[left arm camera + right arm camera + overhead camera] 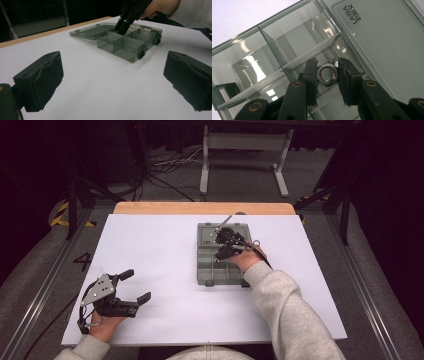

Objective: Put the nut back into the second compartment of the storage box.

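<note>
place: lab | evidence: metal frame rails (pixel 37 285); floor cables (pixel 170 167); hazard tape (pixel 59 215)

A glossy, polished metal nut (pixel 326 74) sat in a smooth, translucent smoky plastic organiser box (pixel 207 270) on a matt white tabletop (pixel 150 250).

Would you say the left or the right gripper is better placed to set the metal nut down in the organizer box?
Right. The right gripper already pinches the metal nut over a compartment of the open organizer box. The left gripper rests open and empty near the table's front-left corner, well apart from the box.
</note>
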The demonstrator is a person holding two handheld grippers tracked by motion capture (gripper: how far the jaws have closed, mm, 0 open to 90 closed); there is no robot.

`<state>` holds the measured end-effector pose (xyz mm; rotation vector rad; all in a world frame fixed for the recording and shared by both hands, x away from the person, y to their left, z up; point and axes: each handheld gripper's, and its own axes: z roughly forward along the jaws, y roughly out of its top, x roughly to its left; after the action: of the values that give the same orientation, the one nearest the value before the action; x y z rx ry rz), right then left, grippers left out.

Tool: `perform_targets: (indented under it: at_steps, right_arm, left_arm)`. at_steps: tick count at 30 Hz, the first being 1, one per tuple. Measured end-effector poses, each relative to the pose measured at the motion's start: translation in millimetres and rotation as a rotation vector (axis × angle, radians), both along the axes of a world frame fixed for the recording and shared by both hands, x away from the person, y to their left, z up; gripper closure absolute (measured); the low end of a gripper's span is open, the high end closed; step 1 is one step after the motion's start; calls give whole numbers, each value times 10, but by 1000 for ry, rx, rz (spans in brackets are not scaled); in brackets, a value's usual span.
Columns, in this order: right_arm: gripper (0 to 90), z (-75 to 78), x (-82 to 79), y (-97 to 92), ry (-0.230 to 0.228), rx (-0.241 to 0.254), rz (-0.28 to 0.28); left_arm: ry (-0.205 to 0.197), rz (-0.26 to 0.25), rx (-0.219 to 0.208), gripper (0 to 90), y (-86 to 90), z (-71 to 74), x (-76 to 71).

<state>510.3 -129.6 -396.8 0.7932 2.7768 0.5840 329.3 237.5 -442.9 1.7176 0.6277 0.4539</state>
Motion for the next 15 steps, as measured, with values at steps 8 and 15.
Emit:
perform_targets:
  at_steps: [8,15]
  right_arm:
    - [400,145,-87,-46,-92,49,-9]
    - [179,336,-272,-177,-172,173,-4]
  left_arm:
    - [4,1,-3,35,-7,-3,0]
    - [1,1,-1,35,-7,-2,-1]
